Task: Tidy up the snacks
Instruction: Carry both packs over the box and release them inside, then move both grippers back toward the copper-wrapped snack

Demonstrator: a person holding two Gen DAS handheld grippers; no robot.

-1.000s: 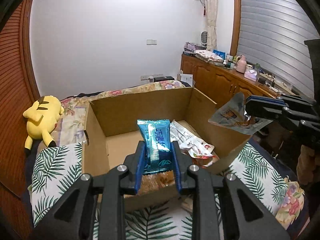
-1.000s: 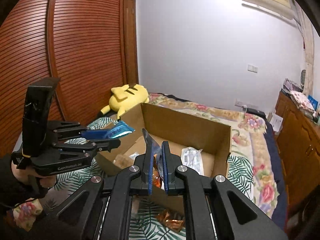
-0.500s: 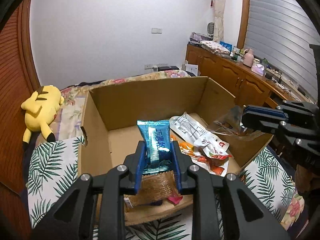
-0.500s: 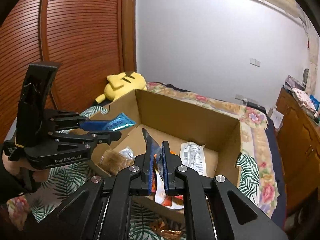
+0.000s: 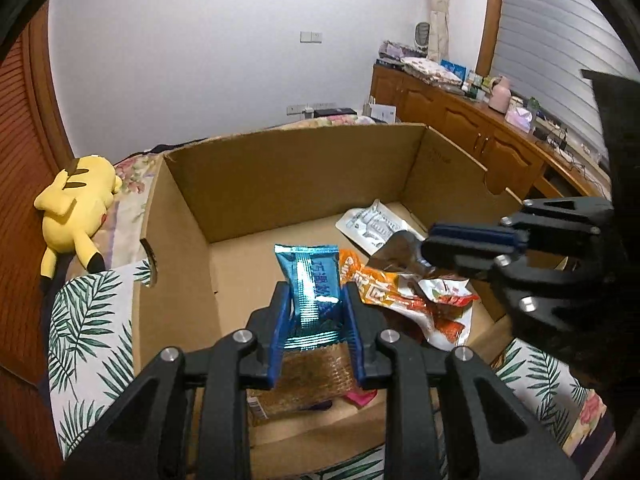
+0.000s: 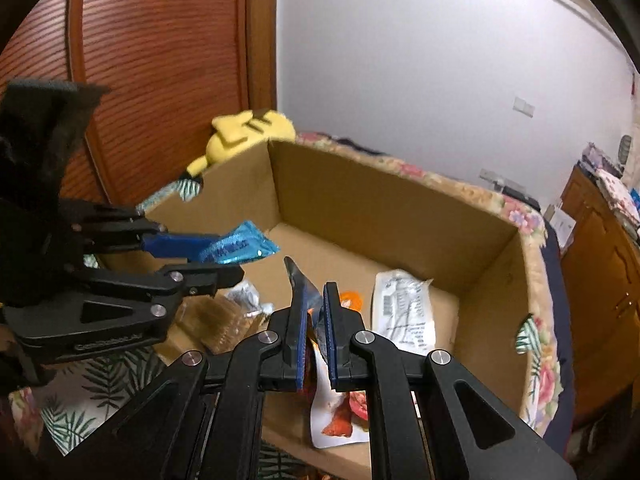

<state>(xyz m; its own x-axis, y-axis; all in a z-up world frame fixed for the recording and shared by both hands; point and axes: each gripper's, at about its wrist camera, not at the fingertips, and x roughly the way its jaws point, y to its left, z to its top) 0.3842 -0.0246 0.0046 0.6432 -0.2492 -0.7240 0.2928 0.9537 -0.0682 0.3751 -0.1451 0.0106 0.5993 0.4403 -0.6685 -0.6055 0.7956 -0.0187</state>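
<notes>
An open cardboard box (image 5: 280,168) sits on the bed and also shows in the right wrist view (image 6: 380,208). My left gripper (image 5: 314,312) is shut on a blue foil snack packet (image 5: 312,280) and holds it over the box's near left part; the packet also shows in the right wrist view (image 6: 240,246). My right gripper (image 6: 312,312) is shut on a silvery snack bag (image 6: 298,280), held over the box; that bag shows in the left wrist view (image 5: 396,250). Inside lie a white packet (image 6: 404,312), an orange bag (image 5: 384,284) and a brown cracker pack (image 5: 312,376).
A yellow plush toy (image 5: 76,208) lies on the bed left of the box. A leaf-print cover (image 5: 88,320) lies under the box. A wooden sideboard (image 5: 460,120) with small items stands at the right. A wooden sliding door (image 6: 160,60) stands behind the left gripper.
Both grippers have moved forward and down over the box, each still holding its snack. The right gripper's bag now hangs inside the box's rim.
</notes>
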